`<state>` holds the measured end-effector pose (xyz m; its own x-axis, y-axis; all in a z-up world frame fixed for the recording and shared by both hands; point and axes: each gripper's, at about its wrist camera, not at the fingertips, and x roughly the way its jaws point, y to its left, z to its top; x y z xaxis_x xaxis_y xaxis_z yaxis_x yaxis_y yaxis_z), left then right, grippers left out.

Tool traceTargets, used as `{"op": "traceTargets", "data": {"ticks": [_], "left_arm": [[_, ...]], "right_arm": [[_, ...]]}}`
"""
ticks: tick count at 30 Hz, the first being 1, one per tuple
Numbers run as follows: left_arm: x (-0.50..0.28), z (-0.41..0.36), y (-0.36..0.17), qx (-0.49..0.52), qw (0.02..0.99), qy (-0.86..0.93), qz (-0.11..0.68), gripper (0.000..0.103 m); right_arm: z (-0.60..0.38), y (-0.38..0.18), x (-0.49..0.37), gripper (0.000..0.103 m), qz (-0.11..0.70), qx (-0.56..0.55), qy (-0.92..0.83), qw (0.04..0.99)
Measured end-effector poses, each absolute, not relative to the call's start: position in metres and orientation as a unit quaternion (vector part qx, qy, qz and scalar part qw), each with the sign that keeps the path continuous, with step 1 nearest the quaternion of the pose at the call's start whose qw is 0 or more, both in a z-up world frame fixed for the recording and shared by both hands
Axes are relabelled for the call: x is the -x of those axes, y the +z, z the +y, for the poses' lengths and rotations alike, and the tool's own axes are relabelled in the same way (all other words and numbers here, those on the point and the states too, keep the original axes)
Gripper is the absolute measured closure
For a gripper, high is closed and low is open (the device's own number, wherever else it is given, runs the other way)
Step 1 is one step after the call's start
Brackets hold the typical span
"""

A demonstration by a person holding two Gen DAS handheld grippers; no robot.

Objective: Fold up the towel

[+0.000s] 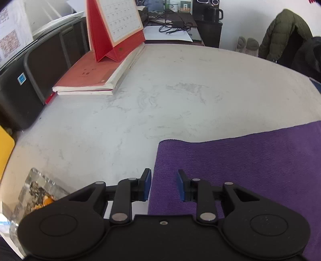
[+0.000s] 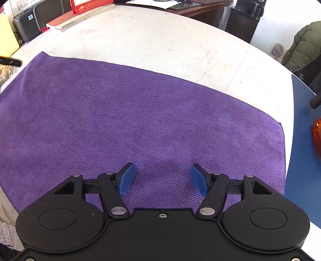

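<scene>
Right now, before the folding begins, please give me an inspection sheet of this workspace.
Surface: white marbled table, faint smudges.
Job's things: purple towel, spread flat, unfolded.
Clutter: red desk calendar standing on red notebooks; glass ashtray near the towel's left edge.
Grippers: left hand-held gripper open over the towel's left edge; right hand-held gripper open above the towel.
Cables: black cables on the far desk.
Surroundings: green jacket, black kettle.

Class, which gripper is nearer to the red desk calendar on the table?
Left. The left gripper sits at the towel's left edge, on the calendar's side. The right gripper is over the towel's right part, farther from it.
</scene>
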<state>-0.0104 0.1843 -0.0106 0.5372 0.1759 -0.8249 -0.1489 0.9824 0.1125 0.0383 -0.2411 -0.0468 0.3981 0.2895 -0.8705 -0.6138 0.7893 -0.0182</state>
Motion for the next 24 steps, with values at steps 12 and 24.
{"op": "traceTargets", "data": {"ticks": [12, 24], "left_arm": [[0.012, 0.160, -0.008, -0.056, 0.892, 0.026, 0.447, 0.098], [0.053, 0.116, 0.011, -0.045, 0.878, -0.127, 0.459, 0.091]], "right_arm": [[-0.240, -0.048, -0.045, 0.035, 0.490, 0.158, 0.257, 0.818], [-0.243, -0.050, -0.050, 0.035, 0.498, 0.151, 0.249, 0.817]]}}
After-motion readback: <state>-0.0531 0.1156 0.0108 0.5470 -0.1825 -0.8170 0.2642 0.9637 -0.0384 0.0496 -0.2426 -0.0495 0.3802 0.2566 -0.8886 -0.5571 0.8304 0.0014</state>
